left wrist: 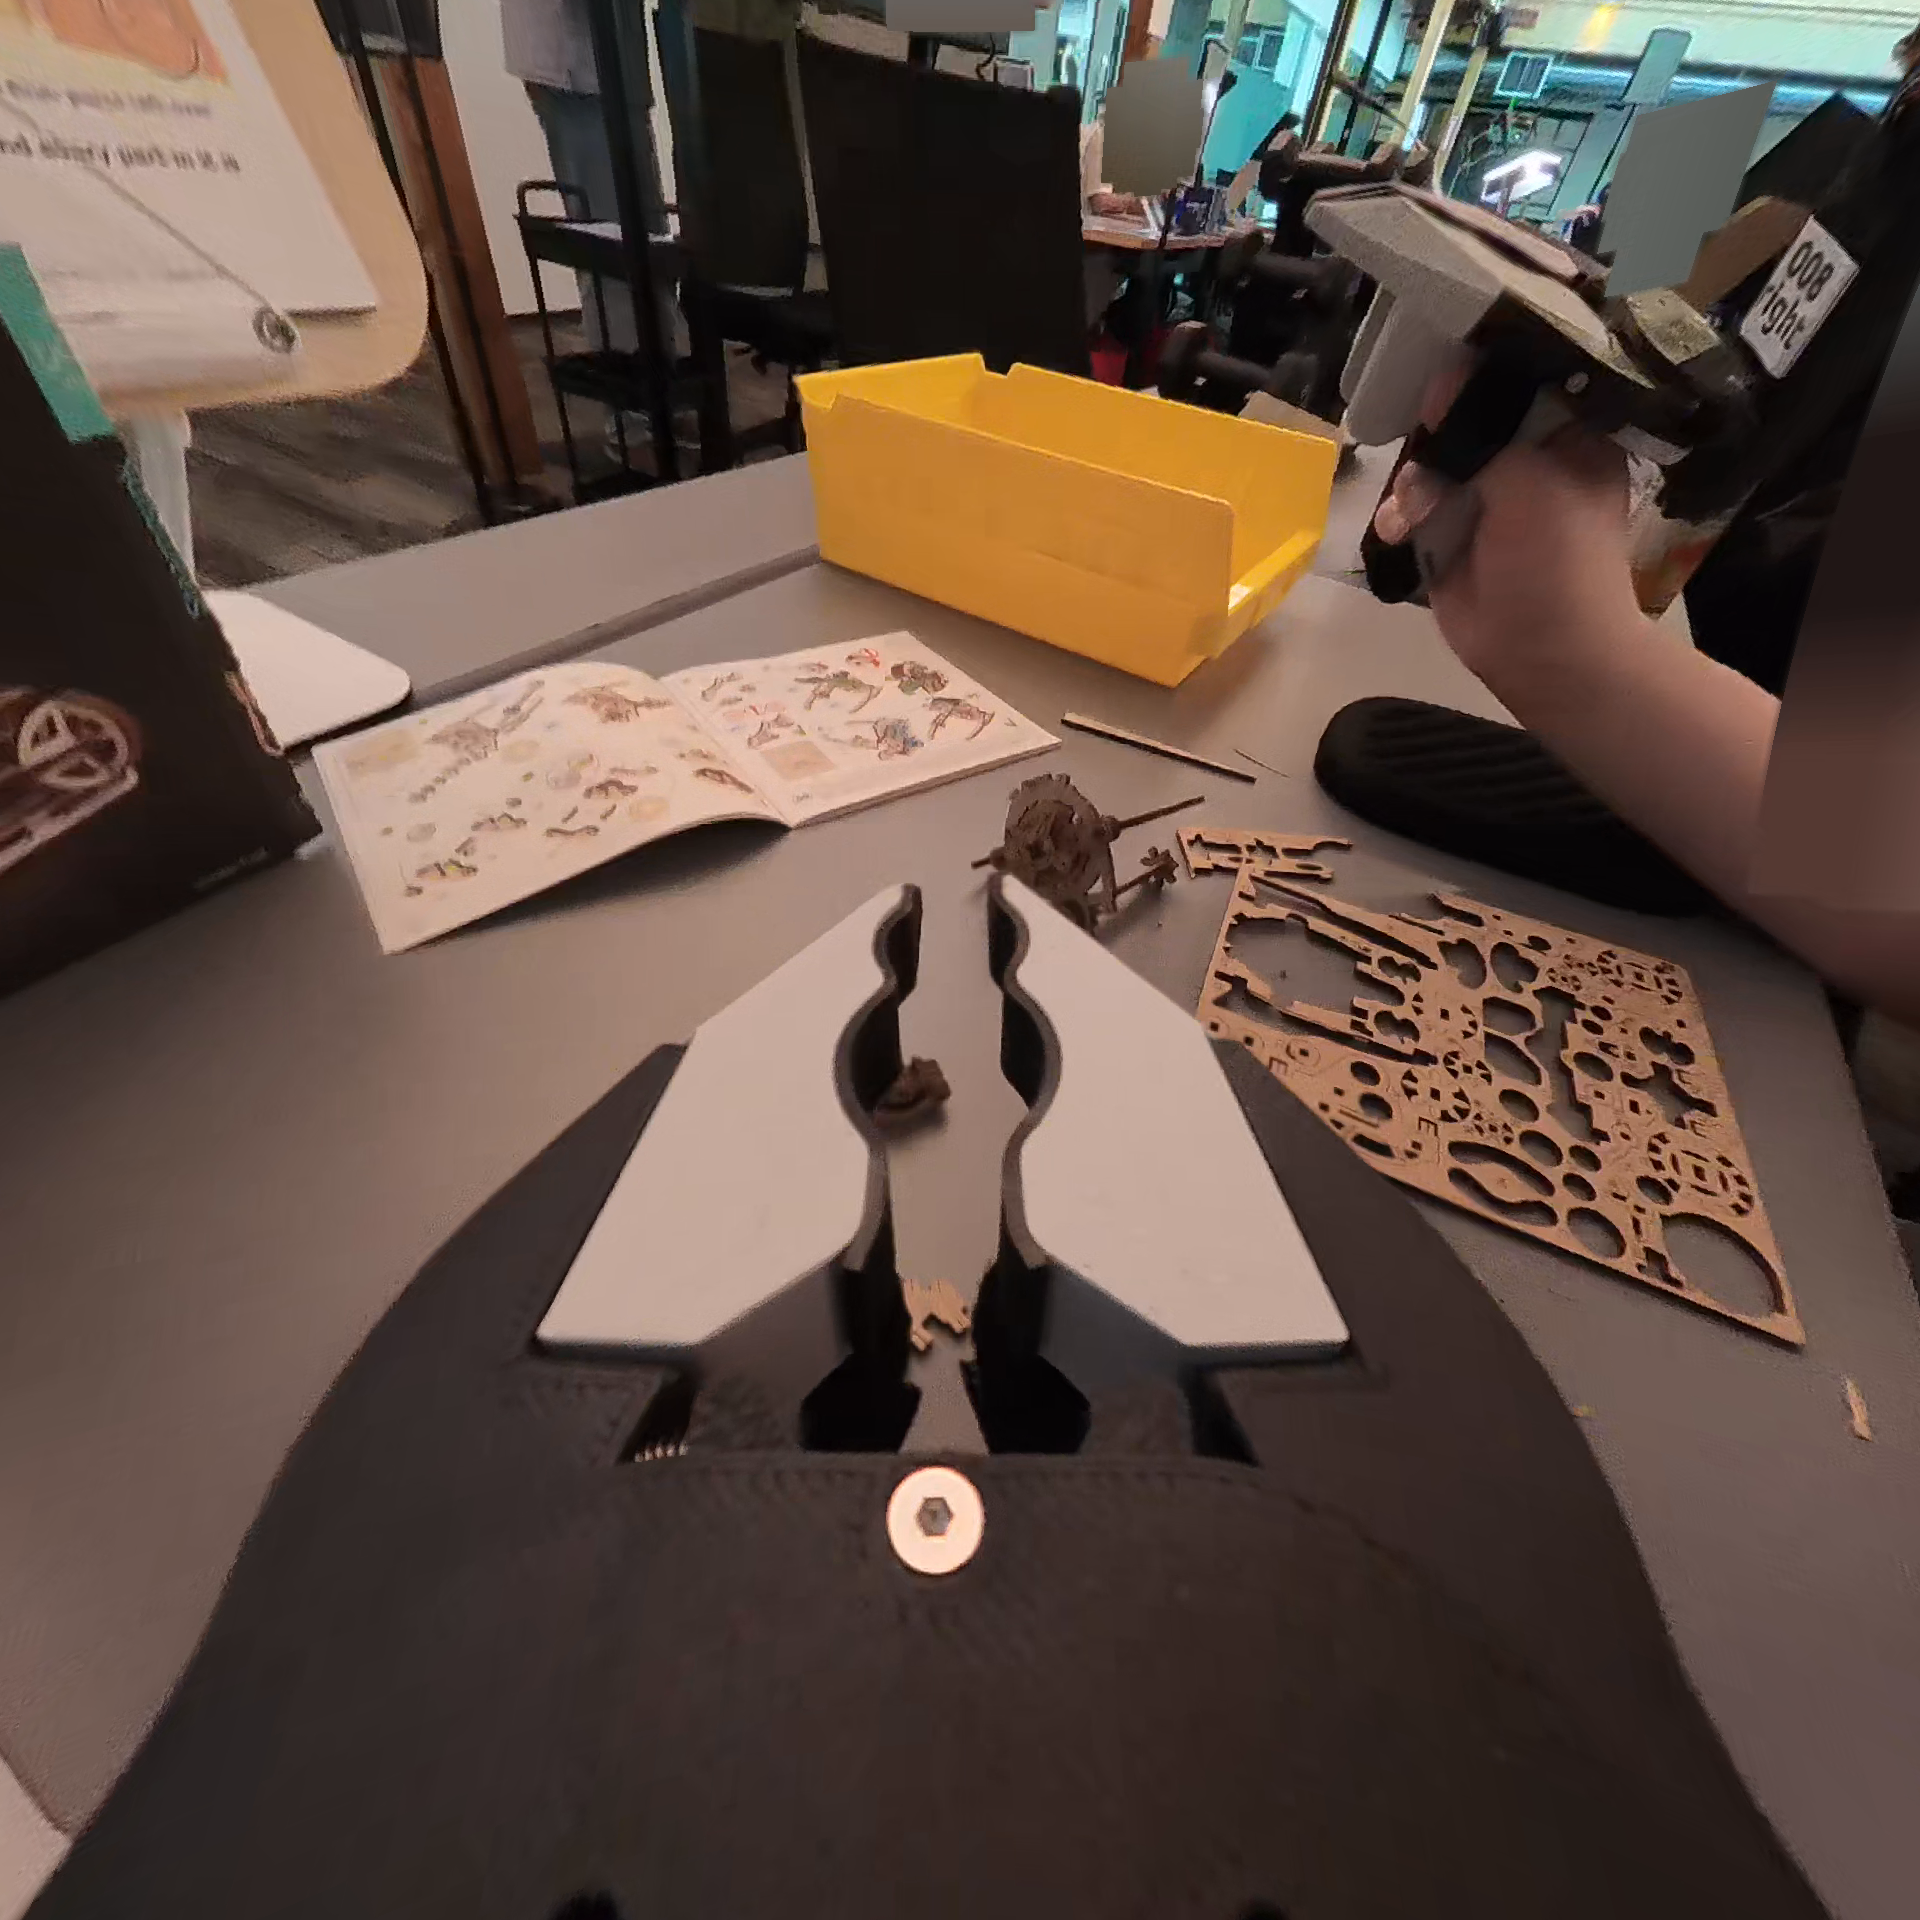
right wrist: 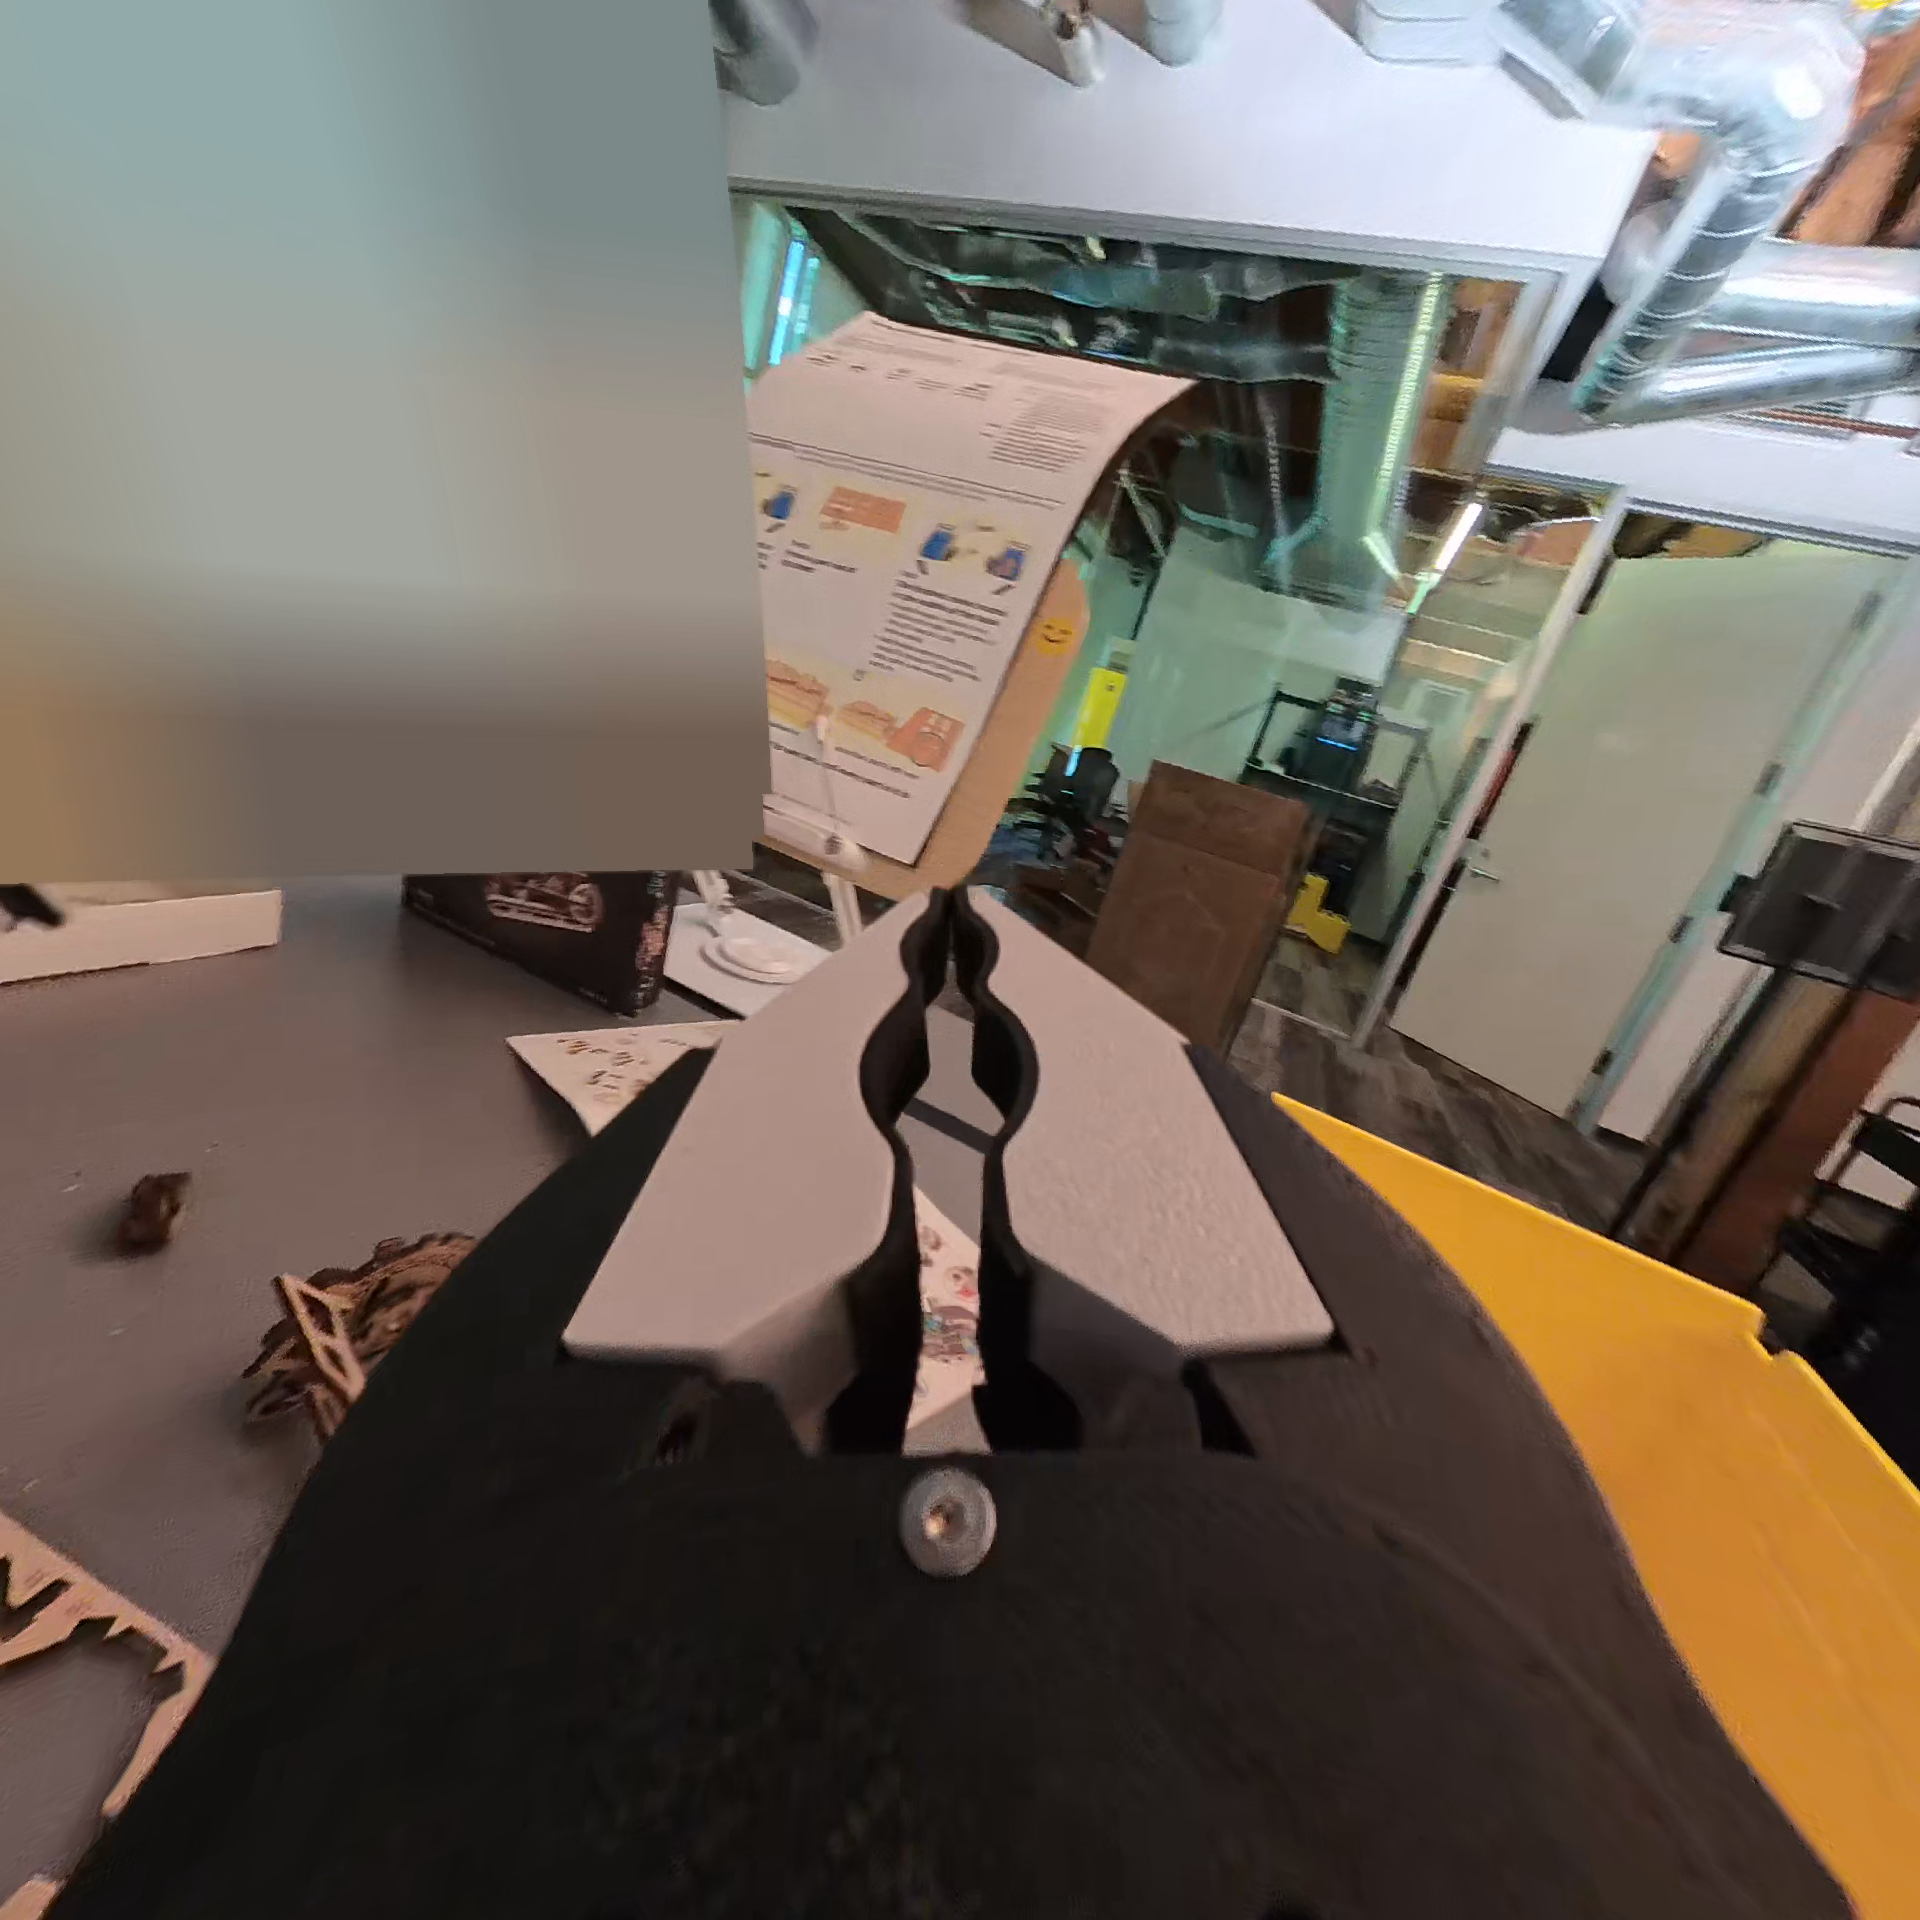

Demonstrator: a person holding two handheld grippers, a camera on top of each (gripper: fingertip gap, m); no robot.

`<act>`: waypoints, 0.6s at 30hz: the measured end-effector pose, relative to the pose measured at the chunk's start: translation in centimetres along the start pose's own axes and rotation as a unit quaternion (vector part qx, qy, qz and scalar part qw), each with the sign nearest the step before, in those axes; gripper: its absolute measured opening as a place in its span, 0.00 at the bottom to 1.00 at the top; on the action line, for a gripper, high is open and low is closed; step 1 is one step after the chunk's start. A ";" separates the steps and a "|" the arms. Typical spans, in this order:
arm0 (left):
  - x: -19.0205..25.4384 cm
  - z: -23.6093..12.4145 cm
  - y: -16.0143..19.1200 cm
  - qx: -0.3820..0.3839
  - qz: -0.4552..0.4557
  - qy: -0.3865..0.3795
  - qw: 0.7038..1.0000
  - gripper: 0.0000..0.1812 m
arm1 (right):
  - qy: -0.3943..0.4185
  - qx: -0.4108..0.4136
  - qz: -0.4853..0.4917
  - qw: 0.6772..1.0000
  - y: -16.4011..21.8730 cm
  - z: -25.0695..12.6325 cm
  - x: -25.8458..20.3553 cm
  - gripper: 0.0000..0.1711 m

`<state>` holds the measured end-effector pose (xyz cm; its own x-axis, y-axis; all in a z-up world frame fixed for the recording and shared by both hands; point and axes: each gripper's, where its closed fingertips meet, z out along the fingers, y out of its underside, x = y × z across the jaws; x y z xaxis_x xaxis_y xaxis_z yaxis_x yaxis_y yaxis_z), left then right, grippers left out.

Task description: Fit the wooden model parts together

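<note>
Grey table (left wrist: 312,1143): left hand-held gripper (left wrist: 954,904) slightly parted, empty, poised over small dark wooden piece (left wrist: 910,1091); right hand-held gripper (right wrist: 951,904) raised, nearly closed, empty; gear assembly (left wrist: 1060,842) just beyond; advise low, centred, gentle pinch.

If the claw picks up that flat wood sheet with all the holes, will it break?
Maybe. The sheet looks thin and mostly cut-outs, so its narrow strips could snap or bend. It is probably very light. It lies flat on the table, so getting a claw finger under an edge may be tricky.
</note>
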<state>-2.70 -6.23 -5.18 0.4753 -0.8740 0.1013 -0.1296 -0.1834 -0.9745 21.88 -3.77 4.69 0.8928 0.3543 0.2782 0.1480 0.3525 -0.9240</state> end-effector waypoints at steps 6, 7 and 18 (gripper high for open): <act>1.1 -1.3 -1.6 0.073 -0.118 0.072 0.988 0.00 | -0.024 -0.001 0.016 1.000 0.4 0.3 -0.6 0.00; 1.1 -1.4 -1.6 0.073 -0.125 0.079 0.986 0.00 | -0.032 0.005 0.004 0.999 0.3 0.3 -1.0 0.00; 0.1 -1.9 -1.5 0.070 -0.095 0.050 0.992 0.00 | -0.082 -0.056 -0.084 0.991 3.7 1.5 -4.2 0.07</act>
<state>-4.09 -6.89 -3.29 0.3905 -0.8712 0.2975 0.0791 -0.2902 -0.9537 18.04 -2.70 0.51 0.7709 0.4385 0.4619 0.3443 0.3231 -0.8815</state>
